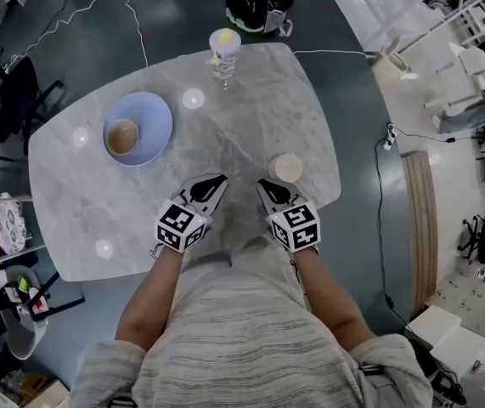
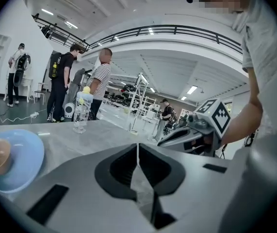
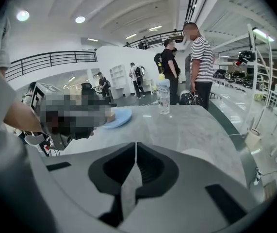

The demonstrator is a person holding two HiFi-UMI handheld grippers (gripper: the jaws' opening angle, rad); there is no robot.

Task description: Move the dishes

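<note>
Two dishes share one spot: a small brown cup (image 1: 123, 136) sits inside the pale blue plate (image 1: 155, 109), on the plate's left half, and nothing else lies in the plate. That plate rests on the grey marble table (image 1: 250, 117), and I take it as my mark. Whether the brown cup has anything in it, I cannot tell. Beyond the plate and to its right stands a clear bottle (image 1: 224, 53) with something yellow on its top. Well apart from the plate, to its right and nearer to me, stands a cream cup (image 1: 287, 167) on its own. My left tongs (image 1: 215, 179) hang over the table nearer to me than the plate and to its right, touching none of the dishes; their jaws are pressed together with nothing between them. My right tongs (image 1: 262, 184) are farther right of the plate, just beside the cream cup, with their jaws likewise closed on nothing.
</note>
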